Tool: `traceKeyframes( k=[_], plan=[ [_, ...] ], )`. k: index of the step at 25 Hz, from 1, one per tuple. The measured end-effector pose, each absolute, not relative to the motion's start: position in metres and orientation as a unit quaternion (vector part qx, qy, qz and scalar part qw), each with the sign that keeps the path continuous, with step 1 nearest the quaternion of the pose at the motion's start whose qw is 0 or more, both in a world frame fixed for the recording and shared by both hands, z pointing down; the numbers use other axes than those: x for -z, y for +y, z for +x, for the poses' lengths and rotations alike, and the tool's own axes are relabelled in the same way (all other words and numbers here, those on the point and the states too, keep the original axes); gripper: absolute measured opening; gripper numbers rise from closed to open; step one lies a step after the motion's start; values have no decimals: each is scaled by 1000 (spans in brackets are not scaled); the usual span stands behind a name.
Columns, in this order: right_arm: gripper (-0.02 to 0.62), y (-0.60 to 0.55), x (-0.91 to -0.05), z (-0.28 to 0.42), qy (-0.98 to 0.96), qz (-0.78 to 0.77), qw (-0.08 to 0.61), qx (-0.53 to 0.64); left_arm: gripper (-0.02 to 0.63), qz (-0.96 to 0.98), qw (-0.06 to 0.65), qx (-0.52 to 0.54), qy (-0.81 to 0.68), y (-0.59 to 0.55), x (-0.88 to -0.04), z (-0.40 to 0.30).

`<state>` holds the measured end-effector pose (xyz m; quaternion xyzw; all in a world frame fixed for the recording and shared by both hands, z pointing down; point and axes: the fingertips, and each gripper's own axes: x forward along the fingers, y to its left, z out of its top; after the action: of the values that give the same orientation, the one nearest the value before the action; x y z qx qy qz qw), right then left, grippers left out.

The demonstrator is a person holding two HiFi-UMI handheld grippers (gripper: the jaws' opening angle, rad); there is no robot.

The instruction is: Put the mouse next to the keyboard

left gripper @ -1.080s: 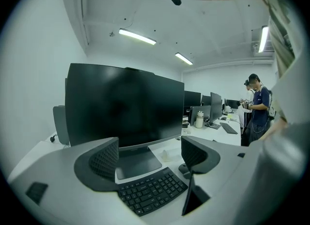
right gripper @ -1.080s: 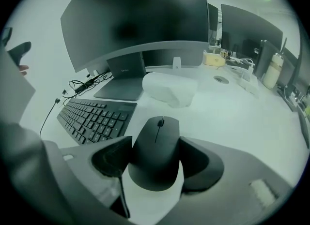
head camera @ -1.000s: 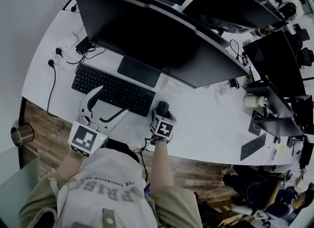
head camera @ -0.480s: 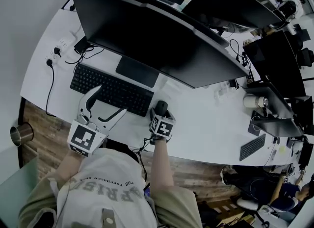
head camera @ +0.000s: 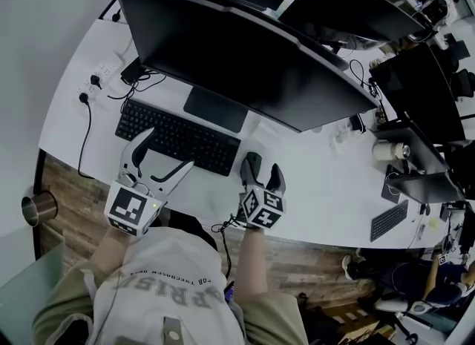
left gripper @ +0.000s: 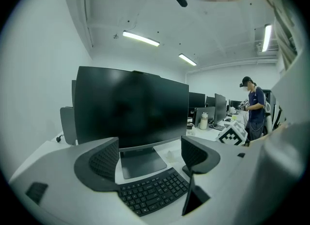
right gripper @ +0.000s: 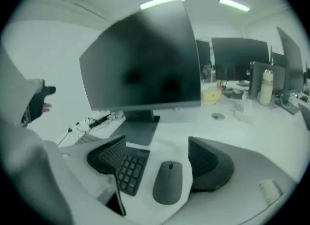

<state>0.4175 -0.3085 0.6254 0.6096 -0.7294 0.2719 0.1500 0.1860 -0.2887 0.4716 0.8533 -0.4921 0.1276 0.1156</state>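
Right gripper (right gripper: 158,155) has lifted since the earlier frame, its jaws just opened wide and gripping nothing. Grey oval mouse (right gripper: 168,183) lies free on white worktop (head camera: 312,180), just right of black keyboard (head camera: 178,137). Left gripper (left gripper: 150,154) is open and empty. Placement looks done; only retreat left.

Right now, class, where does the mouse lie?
In the right gripper view the mouse lies on the white desk just right of the keyboard. The right claw, jaws just opened wide, brackets it without touching.

- A white curved surface (head camera: 319,188) stood on a wood-plank floor (head camera: 70,188).
- 3 strip lights (left gripper: 140,38) glowed on a white ceiling (left gripper: 213,30).
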Motion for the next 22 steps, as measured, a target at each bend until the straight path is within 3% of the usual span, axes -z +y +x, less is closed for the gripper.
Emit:
traceKeyframes(
  k=[6,9,11,12,14,15,21,22],
  plan=[
    [391,-283,-487,396,-761,635,-16,-136,385,864,77,-104,-487,-281,-442,168],
    [382,-262,-446,377,-767,635,-34,-84,383,873,50,-80,-478,-275,-421,162],
    [333,-249,-428,365,-765,641,-31,-52,380,880,44,-76,-467,-270,-416,157],
    [263,-243,-420,360,-763,644,-34,-40,360,883,42,-72,-462,-267,-413,154],
    [240,-231,-407,350,-757,652,-47,-28,286,888,36,-54,-456,-264,-404,148],
    [176,-227,-401,346,-752,656,-52,-23,253,889,34,-46,-454,-262,-399,145],
    [2,-205,-378,332,-725,687,-44,22,37,890,28,-5,-455,-252,-377,130],
    [2,-202,-375,331,-722,690,-42,27,14,889,31,-1,-456,-250,-376,128]
  ],
)
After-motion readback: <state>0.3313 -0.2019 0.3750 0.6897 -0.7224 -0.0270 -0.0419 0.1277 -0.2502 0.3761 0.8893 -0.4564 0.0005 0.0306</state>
